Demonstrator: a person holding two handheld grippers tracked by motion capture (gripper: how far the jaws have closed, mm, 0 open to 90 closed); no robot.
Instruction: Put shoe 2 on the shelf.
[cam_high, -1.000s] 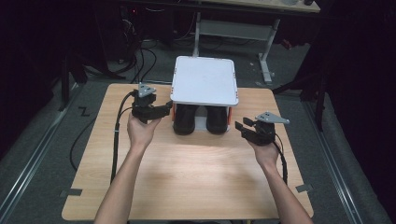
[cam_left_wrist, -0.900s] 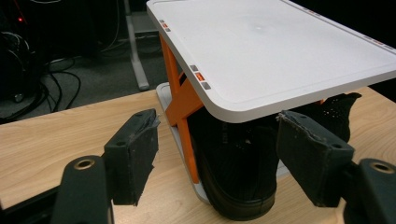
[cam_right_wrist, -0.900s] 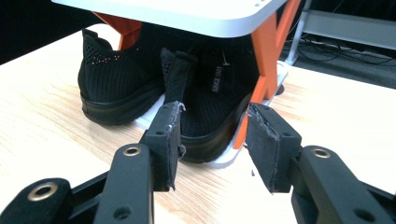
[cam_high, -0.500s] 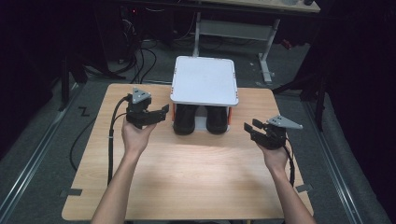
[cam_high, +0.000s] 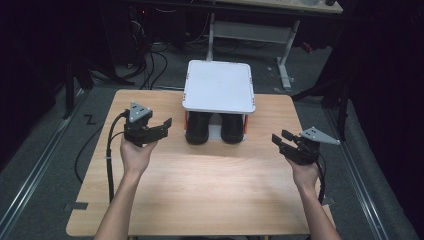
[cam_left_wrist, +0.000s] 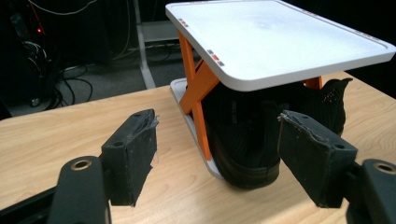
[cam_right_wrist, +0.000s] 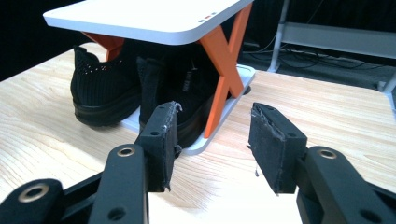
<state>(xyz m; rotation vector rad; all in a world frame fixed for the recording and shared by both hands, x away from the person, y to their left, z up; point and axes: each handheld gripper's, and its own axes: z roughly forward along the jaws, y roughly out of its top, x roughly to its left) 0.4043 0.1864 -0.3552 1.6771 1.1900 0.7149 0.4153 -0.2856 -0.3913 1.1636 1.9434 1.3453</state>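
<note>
1. Black shoes (cam_high: 214, 128) stood inside a white rack (cam_high: 219, 86), centre of the high view; no writing was legible.
2. Left gripper (cam_high: 161, 127) gaped wide, empty.
3. Right gripper (cam_high: 280, 140) had just been opening, nothing between its jaws.

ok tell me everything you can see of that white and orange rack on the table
The rack is a small two-level stand: a flat white top with rounded corners and a low raised rim, on orange crossed legs over a white base plate. It looks like smooth plastic. It stands upright at the table's far middle edge. Its top is bare. Two black shoes sit side by side on the base, poking out toward the person. Neither gripper touches it.
</note>
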